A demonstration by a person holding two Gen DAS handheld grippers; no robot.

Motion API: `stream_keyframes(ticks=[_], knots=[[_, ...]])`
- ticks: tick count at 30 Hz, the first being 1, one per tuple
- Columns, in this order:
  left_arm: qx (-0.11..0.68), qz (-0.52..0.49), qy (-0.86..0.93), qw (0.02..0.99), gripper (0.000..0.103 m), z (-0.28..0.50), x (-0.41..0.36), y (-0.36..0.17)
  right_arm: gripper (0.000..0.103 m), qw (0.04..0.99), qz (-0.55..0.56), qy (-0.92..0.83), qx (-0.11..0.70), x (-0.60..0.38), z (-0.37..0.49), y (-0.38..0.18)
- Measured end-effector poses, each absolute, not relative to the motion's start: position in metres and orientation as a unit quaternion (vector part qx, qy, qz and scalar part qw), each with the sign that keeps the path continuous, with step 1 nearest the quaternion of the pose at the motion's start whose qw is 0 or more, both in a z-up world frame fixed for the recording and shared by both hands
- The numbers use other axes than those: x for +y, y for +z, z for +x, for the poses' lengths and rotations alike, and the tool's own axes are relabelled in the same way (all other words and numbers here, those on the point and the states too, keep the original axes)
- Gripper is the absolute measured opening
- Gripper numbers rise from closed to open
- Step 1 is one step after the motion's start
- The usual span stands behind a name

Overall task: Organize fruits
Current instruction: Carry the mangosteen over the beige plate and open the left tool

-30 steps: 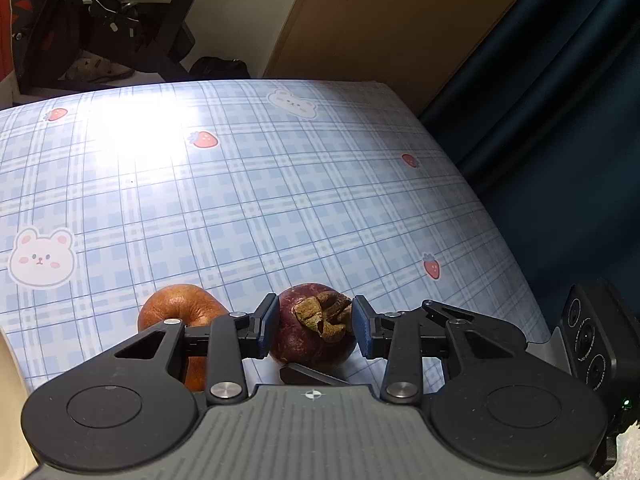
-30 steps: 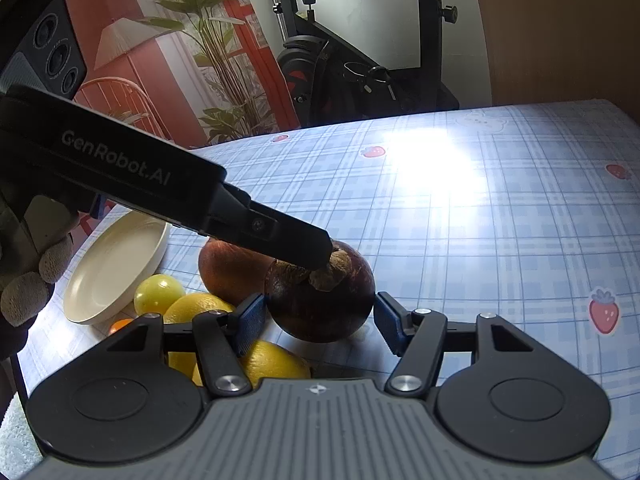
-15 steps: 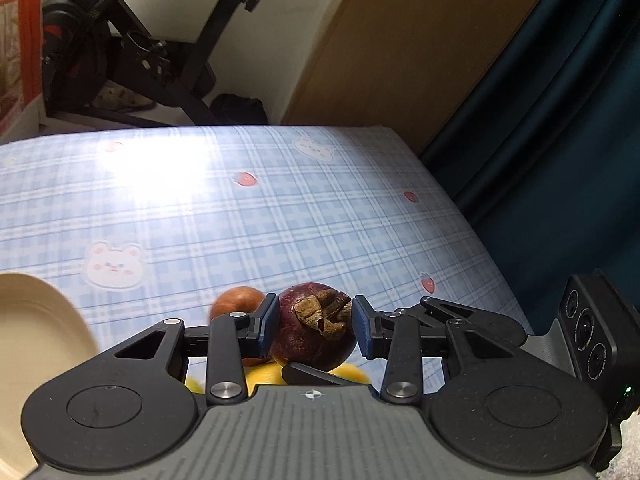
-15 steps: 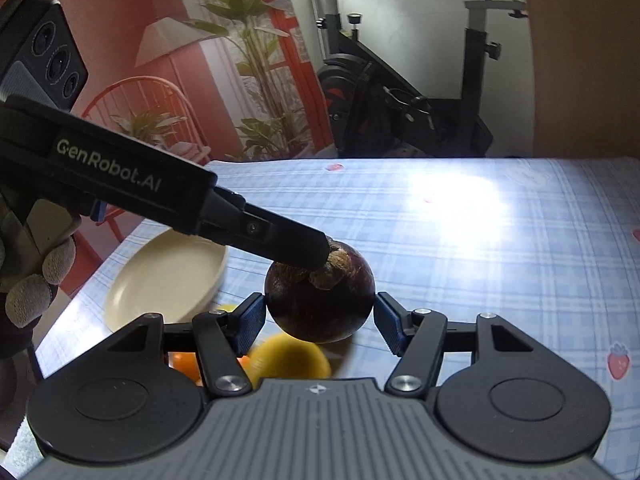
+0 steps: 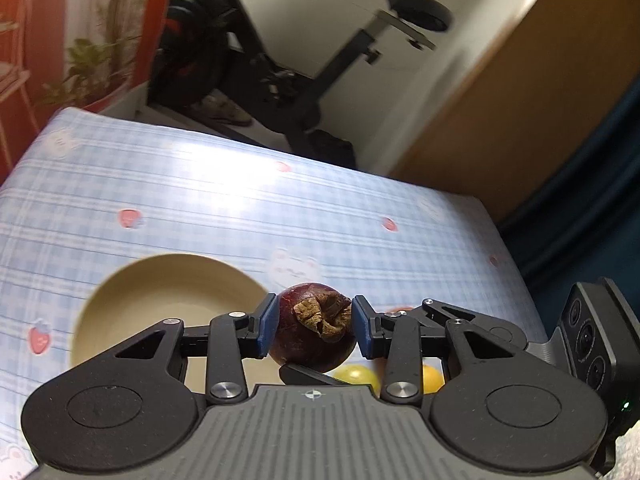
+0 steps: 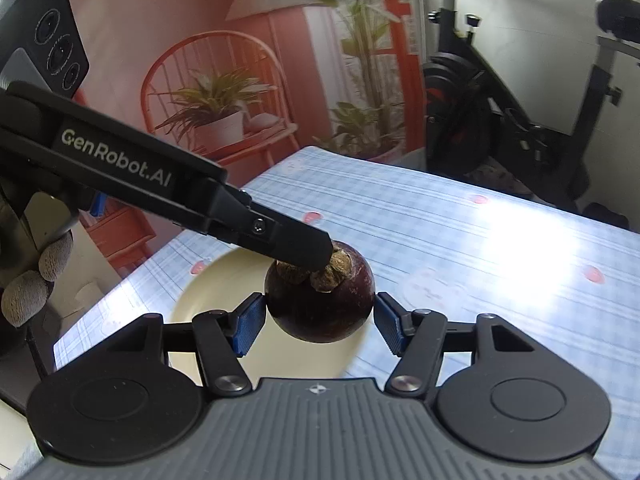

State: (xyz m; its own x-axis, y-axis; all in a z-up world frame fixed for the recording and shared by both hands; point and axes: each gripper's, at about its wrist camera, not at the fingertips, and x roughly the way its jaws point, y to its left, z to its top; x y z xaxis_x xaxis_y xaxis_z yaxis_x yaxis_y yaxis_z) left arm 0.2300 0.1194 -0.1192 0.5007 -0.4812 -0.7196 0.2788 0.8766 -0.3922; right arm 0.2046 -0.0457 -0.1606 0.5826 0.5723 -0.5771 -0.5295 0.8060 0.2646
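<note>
The left claw (image 5: 313, 327) is closed on a dark purple round mangosteen with a dry brown calyx (image 5: 313, 328), its blue pads pressed to both sides; the fruit hangs above the blue checked bench cover (image 5: 280, 208), over the near rim of a cream round plate (image 5: 160, 280); the right claw (image 6: 319, 327) also brackets the mangosteen, blue pads at its flanks, though whether they press it I cannot tell; two yellow round fruits (image 5: 358, 376) lie below.
</note>
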Motion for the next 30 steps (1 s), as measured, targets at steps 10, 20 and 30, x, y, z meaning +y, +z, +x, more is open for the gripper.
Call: stream_keyframes(ticks=[10, 20, 30], knots=[[0.45, -0.158, -0.187, 0.859, 0.041, 0.268, 0.171, -0.158, 0.062, 0.881, -0.022, 0.32, 0.347, 0.017, 0.249, -0.193], [0.453, -0.182, -0.176, 0.855, 0.041, 0.275, 0.182, -0.184, 0.062, 0.881, -0.034, 0.313, 0.352, 0.036, 0.27, -0.21], [0.456, -0.168, -0.166, 0.858, 0.041, 0.272, 0.173, -0.179, 0.062, 0.883, -0.048, 0.299, 0.358, 0.036, 0.262, -0.207]])
